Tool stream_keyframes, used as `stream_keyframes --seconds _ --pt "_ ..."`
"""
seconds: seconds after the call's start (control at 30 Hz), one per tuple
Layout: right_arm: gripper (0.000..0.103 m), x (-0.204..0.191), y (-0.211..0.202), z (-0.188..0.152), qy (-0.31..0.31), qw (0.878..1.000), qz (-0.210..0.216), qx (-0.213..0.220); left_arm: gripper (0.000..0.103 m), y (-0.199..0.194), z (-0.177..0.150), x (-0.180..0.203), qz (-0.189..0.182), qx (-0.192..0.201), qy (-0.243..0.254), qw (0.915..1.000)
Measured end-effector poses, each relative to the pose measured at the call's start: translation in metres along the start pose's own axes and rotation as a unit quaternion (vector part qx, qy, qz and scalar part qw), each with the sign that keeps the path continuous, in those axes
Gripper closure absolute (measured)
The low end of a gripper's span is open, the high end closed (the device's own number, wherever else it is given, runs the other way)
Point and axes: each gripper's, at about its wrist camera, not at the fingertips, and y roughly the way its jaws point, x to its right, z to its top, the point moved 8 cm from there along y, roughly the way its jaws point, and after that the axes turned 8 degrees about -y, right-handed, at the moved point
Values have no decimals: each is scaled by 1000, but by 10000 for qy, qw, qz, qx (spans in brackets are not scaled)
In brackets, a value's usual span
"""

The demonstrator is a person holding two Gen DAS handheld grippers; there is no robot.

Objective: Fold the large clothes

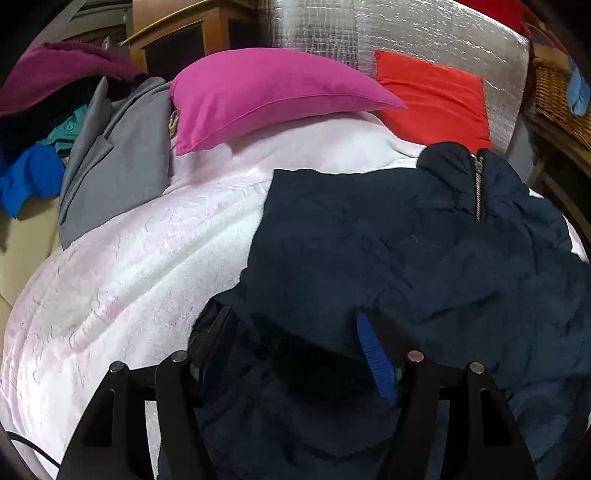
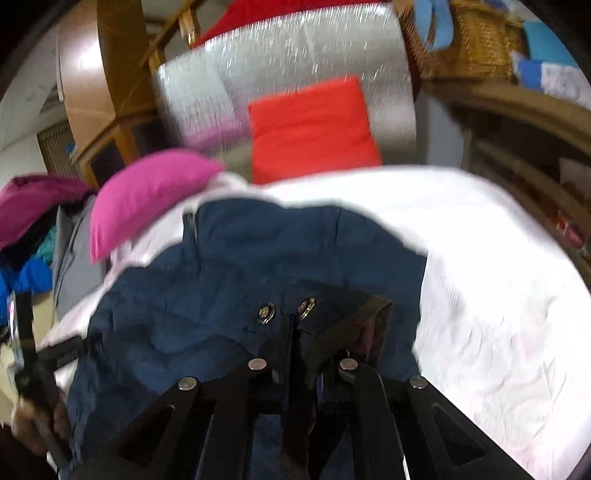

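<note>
A dark navy jacket (image 1: 424,251) with a metal zipper (image 1: 478,184) lies crumpled on the white bed cover (image 1: 129,266). My left gripper (image 1: 295,325) is open, its fingers wide apart over the jacket's near edge, with dark fabric bunched between them. In the right wrist view the jacket (image 2: 229,273) shows two metal snap buttons (image 2: 286,310). My right gripper (image 2: 293,332) is shut on the jacket's edge just below the snaps. The left gripper (image 2: 33,365) and the hand holding it show at the far left of that view.
A pink pillow (image 1: 266,92) and a red pillow (image 1: 432,99) lie at the bed's head against a silver padded board (image 1: 424,33). A grey garment (image 1: 118,173) and a pile of coloured clothes (image 1: 33,147) sit at the left. A wicker basket (image 1: 557,99) is right.
</note>
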Motion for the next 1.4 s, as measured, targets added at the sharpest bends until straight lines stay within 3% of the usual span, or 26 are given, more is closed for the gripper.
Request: stream_keyframes --seconds 0.07,0.17,0.2,0.3,0.37,0.43,0.57,0.73,0.9,0.97,1.03,1.2,1.4 --pt "94 10 6 5 152 9997 -130 144 34 0 -3 6 -6 14 144 9999" --pt "90 27 41 -18 472 9976 -149 -483 34 -1 -5 11 78 72 341 9994" --pt "84 32 51 -27 609 9959 -32 -675 34 -1 -5 11 77 71 374 9992" --pt "80 40 49 -29 892 9924 233 -815 34 -2 -5 9 65 32 346 9994" --pt "66 47 39 -26 1249 9870 462 -895 34 -3 -5 6 56 26 279 9996" --pt "31 56 26 -23 1608 9824 621 -722 34 -5 -4 4 56 31 237 9997" --pt "31 77 8 -18 1769 9821 388 -516 33 -7 -3 4 69 59 243 9997" --pt "31 92 10 -28 2090 9753 412 -592 33 -9 2 -5 168 119 142 9997" --pt "32 70 25 -32 1805 9793 386 -830 33 2 1 -11 234 -17 3 9997" --pt "36 64 34 -37 1449 9843 36 -1007 32 10 -3 -9 324 -101 104 9994" --pt "47 60 38 -39 1127 9875 -210 -1078 31 14 -7 -7 405 -180 210 9988" --pt "50 50 35 -32 764 9898 -480 -1101 31 13 -9 -6 446 -218 252 9984" --pt "50 43 -9 -3 569 9957 -648 -328 31 -19 0 1 380 262 355 9983"
